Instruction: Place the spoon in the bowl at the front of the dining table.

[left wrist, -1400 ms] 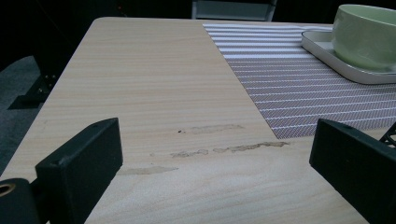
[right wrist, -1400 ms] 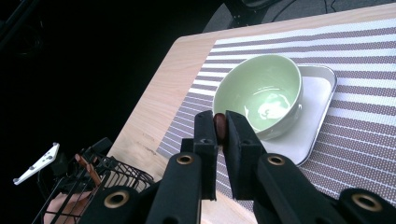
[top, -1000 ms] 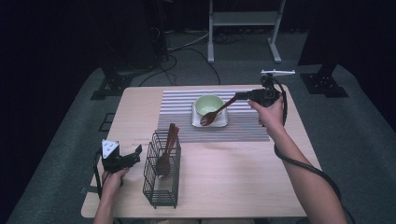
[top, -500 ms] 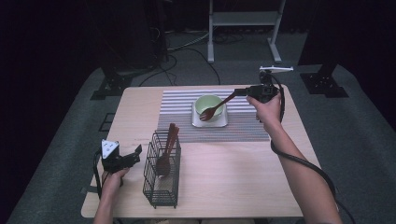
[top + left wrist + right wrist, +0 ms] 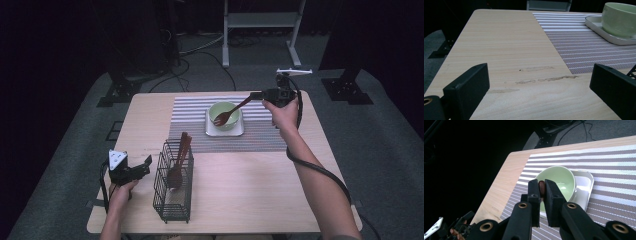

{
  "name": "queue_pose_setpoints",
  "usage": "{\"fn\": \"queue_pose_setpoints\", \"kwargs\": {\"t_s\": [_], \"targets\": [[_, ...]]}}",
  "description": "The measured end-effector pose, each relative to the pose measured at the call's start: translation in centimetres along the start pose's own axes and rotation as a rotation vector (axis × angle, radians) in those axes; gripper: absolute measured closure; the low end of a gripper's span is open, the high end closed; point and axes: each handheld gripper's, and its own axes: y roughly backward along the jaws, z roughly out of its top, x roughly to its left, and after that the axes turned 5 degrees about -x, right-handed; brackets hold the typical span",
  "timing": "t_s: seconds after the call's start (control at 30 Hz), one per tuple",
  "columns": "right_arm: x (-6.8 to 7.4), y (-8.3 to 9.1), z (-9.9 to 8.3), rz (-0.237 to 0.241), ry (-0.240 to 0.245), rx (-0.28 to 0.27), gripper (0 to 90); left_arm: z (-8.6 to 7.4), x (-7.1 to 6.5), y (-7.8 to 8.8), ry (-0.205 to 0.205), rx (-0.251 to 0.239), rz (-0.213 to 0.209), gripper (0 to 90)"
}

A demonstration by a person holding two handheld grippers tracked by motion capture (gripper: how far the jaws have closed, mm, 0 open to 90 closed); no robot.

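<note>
My table (image 5: 240,190) is evenly lit from above while the room around me stays dark (nearly black); my grippers' near jaws blur, and the far white tray (image 5: 584,192) glares slightly.

I'm holding right gripper (image 5: 256,95) out level on a stretched arm, jaws clamping tight, left gripper (image 5: 145,162) resting low, jaws gaping wide, forearm short.

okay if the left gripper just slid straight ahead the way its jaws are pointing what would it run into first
Probably the striped grey placemat. The left gripper, jaws open, looks along the bare light wooden table; beyond the mat's edge sits the white square tray holding the pale green bowl. Depth is hard to judge.
</note>
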Motion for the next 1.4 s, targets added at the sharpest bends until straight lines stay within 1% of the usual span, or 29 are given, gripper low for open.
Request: {"fn": "queue_pose_setpoints", "kwargs": {"t_s": [0.2, 0.3, 0.47, 0.77, 0.8, 0.9, 1.23, 1.27, 1.4], "targets": [[-0.4, -0.2, 0.1, -0.013, -0.016, -0.016, 82.5, 0.0, 0.0, 0.0, 0.001, 0.0, 0.0, 1.6], [-0.6, -0.5, 0.0, -0.025, -0.017, -0.006, 82.5, 0.0, 0.0, 0.0, 0.0, 0.0, -0.001, 1.7], [-0.8, -0.9, 0.0, -0.026, -0.022, -0.006, 82.5, 0.0, 0.1, 0.1, 0.002, 0.002, 0.0, 1.7], [-1.2, -0.9, 0.3, -0.038, -0.03, -0.03, 82.5, 0.0, 0.1, 0.1, 0.007, -0.001, -0.001, 1.7], [-1.3, -0.8, 0.2, -0.04, -0.034, -0.038, 82.5, 0.0, 0.1, 0.1, 0.004, 0.0, 0.0, 1.7], [-1.5, -0.9, 0.1, -0.039, -0.039, -0.037, 82.5, 0.0, 0.1, 0.1, 0.002, 0.0, 0.001, 1.6], [-2.4, -1.0, 0.0, -0.059, -0.057, -0.053, 82.5, -0.1, 0.1, 0.2, 0.004, -0.001, 0.001, 1.6], [-2.6, -1.0, 0.0, -0.057, -0.065, -0.063, 82.5, -0.1, 0.1, 0.2, 0.005, -0.001, 0.001, 1.7], [-2.8, -1.3, -0.2, -0.062, -0.064, -0.055, 82.5, -0.1, 0.1, 0.2, 0.004, -0.002, 0.002, 1.7]]}}
